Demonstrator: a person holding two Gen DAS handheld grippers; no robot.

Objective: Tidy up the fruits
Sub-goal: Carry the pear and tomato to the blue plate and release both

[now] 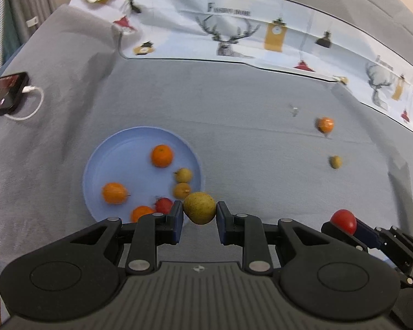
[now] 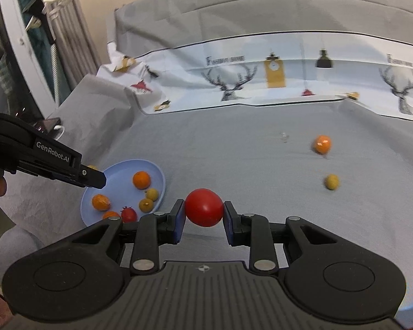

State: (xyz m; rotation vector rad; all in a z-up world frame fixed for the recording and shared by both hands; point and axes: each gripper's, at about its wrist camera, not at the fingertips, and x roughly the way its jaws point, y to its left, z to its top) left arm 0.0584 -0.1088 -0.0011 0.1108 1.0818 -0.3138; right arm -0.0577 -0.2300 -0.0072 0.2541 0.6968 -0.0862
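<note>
The left gripper [image 1: 200, 214] is clamped on a yellow-green fruit [image 1: 199, 207], pads at its widest girth; the right gripper [image 2: 203, 214] pinches a tomato [image 2: 203, 206] likewise. Both look light, smooth, round; the tomato probably bruises easily. The plate [image 1: 118, 148] lies ahead-left.

The phone [image 1: 2, 95] is cut off by the left edge. One orange fruit [image 1: 141, 214] in the blue plate [image 1: 118, 148] is half hidden behind the left tool [image 1: 199, 214]. The loose orange [image 1: 325, 124] is blurred.
</note>
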